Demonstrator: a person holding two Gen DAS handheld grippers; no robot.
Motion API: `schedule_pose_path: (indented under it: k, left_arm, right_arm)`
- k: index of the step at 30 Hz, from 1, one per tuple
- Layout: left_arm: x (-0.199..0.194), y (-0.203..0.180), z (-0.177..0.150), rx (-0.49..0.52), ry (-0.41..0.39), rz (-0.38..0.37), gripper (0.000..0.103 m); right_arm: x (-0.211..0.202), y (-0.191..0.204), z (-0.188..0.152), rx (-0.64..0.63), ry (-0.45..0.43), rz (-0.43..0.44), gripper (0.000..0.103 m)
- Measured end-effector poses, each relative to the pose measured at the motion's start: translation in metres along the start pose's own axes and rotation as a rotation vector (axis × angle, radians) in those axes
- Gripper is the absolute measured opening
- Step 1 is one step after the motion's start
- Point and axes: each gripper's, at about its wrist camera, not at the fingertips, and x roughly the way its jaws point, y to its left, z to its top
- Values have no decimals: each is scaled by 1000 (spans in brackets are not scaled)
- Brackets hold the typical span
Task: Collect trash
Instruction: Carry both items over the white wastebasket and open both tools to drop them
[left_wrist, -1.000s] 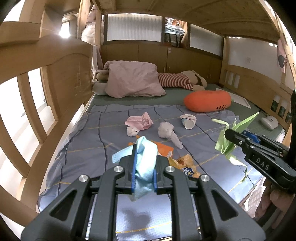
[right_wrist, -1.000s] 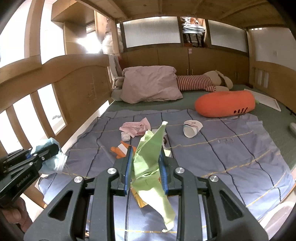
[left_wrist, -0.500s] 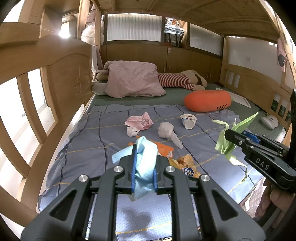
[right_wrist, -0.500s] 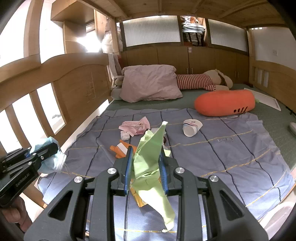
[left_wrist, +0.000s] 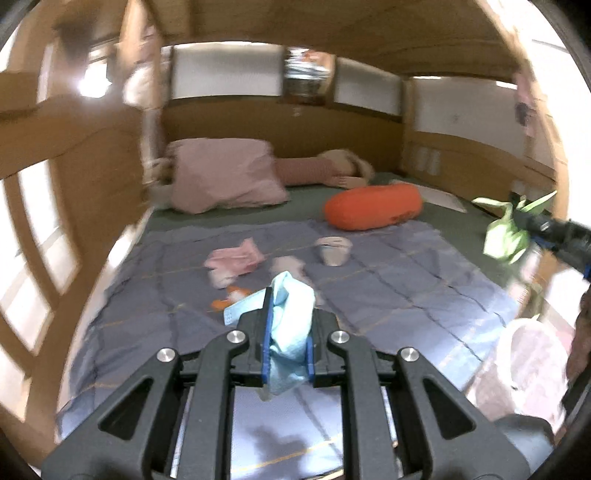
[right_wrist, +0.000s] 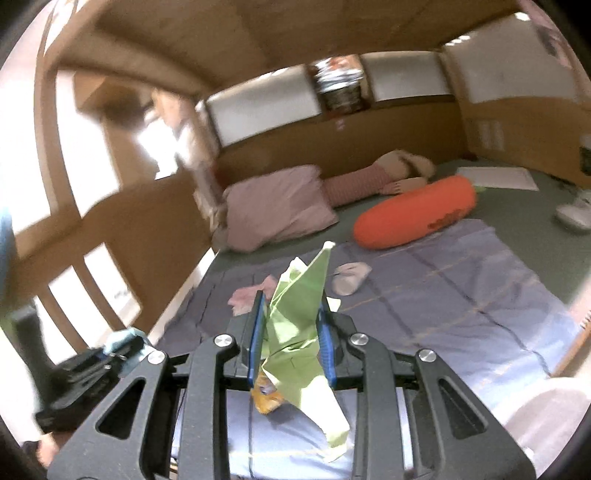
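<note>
My left gripper (left_wrist: 287, 334) clamps a blue tissue (left_wrist: 290, 332) above the bed (left_wrist: 406, 291). My right gripper (right_wrist: 291, 338) grips crumpled green paper (right_wrist: 299, 325).

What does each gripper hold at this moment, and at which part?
The left gripper is shut on the blue tissue, pinched around its crumpled middle. The right gripper is shut on the green paper, gripped near its middle, with both ends sticking out.

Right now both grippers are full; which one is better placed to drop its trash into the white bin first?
Probably right. The right gripper, shut on green paper, sits on the side of the white bin. The left gripper, holding the blue wad, is farther across.
</note>
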Motion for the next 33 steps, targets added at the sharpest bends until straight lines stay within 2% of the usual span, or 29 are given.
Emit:
schedule_pose_path:
  k: [1, 3, 4, 7, 8, 9, 10, 11, 12, 13, 14, 15, 16, 18, 21, 23, 26, 29, 33]
  left_arm:
    - [3, -12, 1, 19, 12, -49, 14]
    - [6, -36, 5, 31, 33, -141, 14]
    - [6, -47, 7, 40, 41, -179, 14]
    - [2, -110, 17, 127, 58, -341, 14]
    - [1, -138, 20, 153, 79, -422, 14]
    - [2, -157, 22, 164, 99, -479, 14]
    - [3, -184, 24, 176, 132, -546, 16]
    - [6, -211, 24, 191, 176, -606, 16]
    - [8, -232, 22, 206, 218, -653, 22]
    - [13, -263, 18, 235, 279, -707, 40]
    - [16, -280, 12, 262, 315, -716, 57]
    - [19, -295, 6, 294, 350, -713, 94]
    - [21, -314, -3, 342, 375, -708, 97]
    - [23, -317, -7, 350, 369, -684, 97]
    - [26, -282, 3, 250, 342, -654, 97]
    - [27, -234, 16, 173, 279, -548, 98]
    - [23, -153, 30, 102, 174, -305, 100]
    - [20, -76, 31, 22, 144, -108, 100]
    - [13, -8, 15, -42, 92, 95, 100]
  right_arm:
    - [-28, -22, -2, 6, -4, -37, 27]
    - [-53, -43, -9, -2, 5, -83, 27]
    - [-74, -66, -23, -9, 30, -144, 28]
    - [-95, -106, -53, 33, 126, -223, 32]
    - [-97, -124, -68, 62, 193, -234, 42]
    - [-97, -134, -77, 81, 234, -243, 59]
    - [-100, -148, -85, 113, 269, -271, 63]
    - [-110, -161, -86, 152, 248, -310, 63]
    - [-119, -167, -83, 187, 209, -332, 65]
    - [-134, -176, -75, 239, 134, -345, 67]
    - [-154, -183, -63, 295, 34, -358, 76]
    - [-165, -186, -56, 322, -29, -365, 83]
    - [-184, -186, -43, 352, -136, -372, 85]
    - [-193, -184, -31, 343, -193, -360, 89]
    - [-180, -173, -26, 308, -154, -330, 90]
    - [-158, -155, -29, 276, -106, -301, 91]
    - [-116, -121, -33, 203, -27, -262, 91]
    - [-67, -72, -33, 99, 29, -198, 91]
    - [-5, -1, -33, -1, 81, -65, 91]
